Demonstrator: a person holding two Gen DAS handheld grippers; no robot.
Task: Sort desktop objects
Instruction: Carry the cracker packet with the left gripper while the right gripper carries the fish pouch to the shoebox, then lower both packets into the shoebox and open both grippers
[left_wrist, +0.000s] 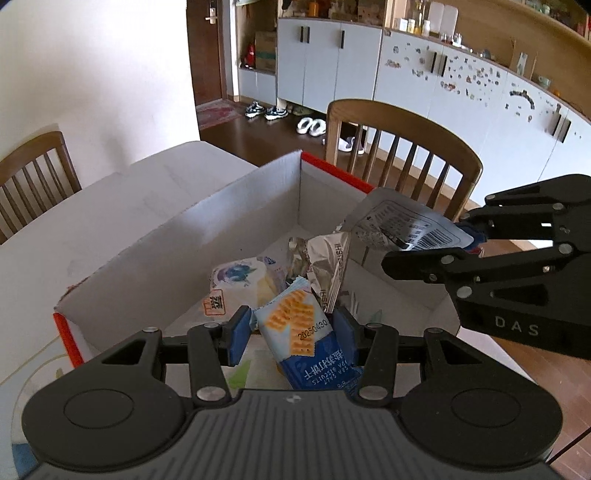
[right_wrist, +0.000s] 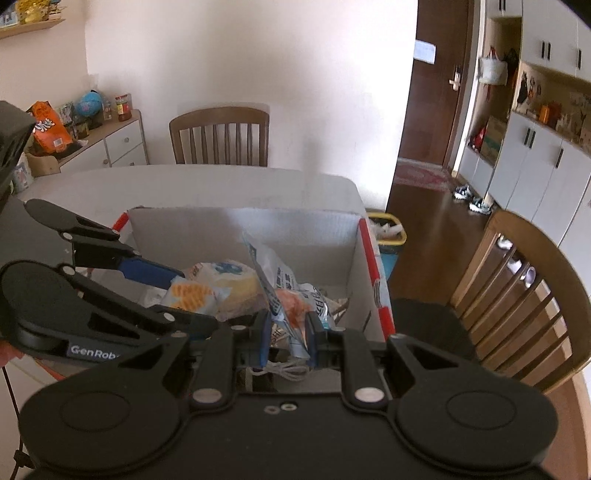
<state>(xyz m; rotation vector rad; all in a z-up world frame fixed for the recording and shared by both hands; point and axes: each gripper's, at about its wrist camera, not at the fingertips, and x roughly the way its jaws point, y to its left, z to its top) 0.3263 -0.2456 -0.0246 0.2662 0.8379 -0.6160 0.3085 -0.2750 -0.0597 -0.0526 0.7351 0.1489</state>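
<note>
Left gripper (left_wrist: 291, 328): angled downward, blue pads clamped on something. Right gripper (right_wrist: 288, 328): angled downward, jaws clamped, alongside on the right.

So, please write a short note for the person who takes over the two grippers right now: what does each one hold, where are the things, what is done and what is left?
Left gripper: shut on the blue sea salt biscuit packet, held over the box.
Right gripper: shut on a white printed snack pouch, also over the box.
Cardboard box with red edges stands on the white table; a cake packet and a silver wrapper already lie inside.
Done: several snacks in the box.
Left: release both packets into the box. Whether more items remain on the table cannot be seen.
</note>
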